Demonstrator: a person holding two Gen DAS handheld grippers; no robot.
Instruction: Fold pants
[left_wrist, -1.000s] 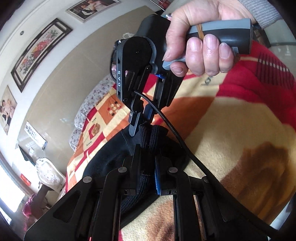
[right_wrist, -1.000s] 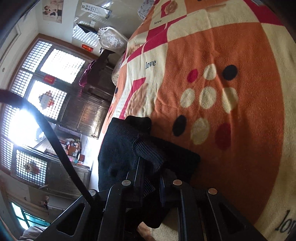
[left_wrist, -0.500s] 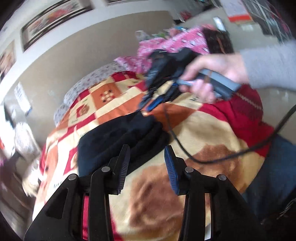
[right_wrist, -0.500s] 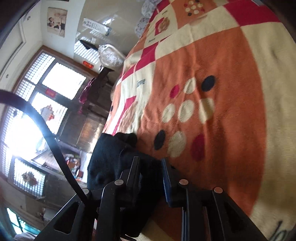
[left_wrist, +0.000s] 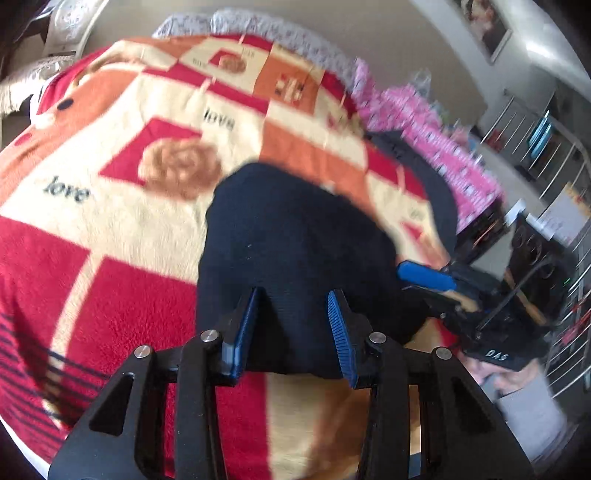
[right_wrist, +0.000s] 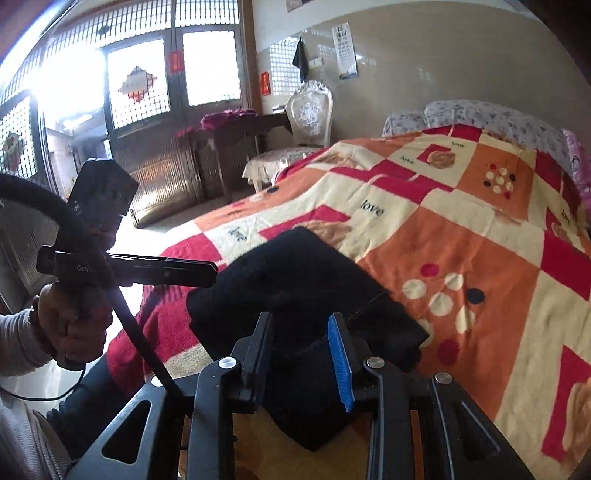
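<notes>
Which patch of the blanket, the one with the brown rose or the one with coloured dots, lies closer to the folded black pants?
The rose patch, beside the pants.

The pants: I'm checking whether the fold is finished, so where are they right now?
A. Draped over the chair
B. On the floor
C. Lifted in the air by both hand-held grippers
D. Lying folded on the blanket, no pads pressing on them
D: the pants lie as a folded bundle on the blanket, and both hand-held grippers, left and right, have been opening.
</notes>
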